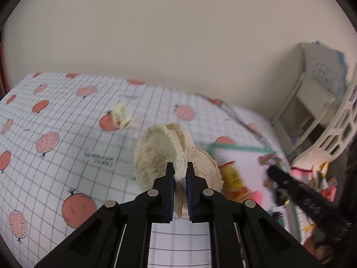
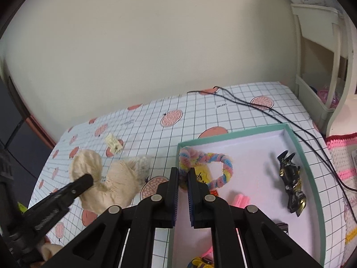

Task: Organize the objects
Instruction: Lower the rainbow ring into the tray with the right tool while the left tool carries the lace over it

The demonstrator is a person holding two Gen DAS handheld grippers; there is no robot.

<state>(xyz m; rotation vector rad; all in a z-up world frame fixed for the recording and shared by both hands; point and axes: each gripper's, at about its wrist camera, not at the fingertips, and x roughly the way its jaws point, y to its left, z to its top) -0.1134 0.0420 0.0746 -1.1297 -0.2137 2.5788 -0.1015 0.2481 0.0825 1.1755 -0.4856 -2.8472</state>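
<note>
From your left wrist, your left gripper (image 1: pixel 180 169) is clamped on the cream lace fabric piece (image 1: pixel 169 151), held above the grid-patterned tablecloth with red fruit prints (image 1: pixel 67 116).

From your right wrist, your right gripper (image 2: pixel 183 176) holds its fingers narrowly apart, empty, over the green-rimmed white tray (image 2: pixel 312 172) beside the pastel twisted rope ring (image 2: pixel 214 167).

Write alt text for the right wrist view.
The right tongs sit nearly shut over a green-rimmed tray, by a pastel braided ring. The tray also holds a black-and-gold toy. Left, the other tongs grip a cream lace cloth.
</note>
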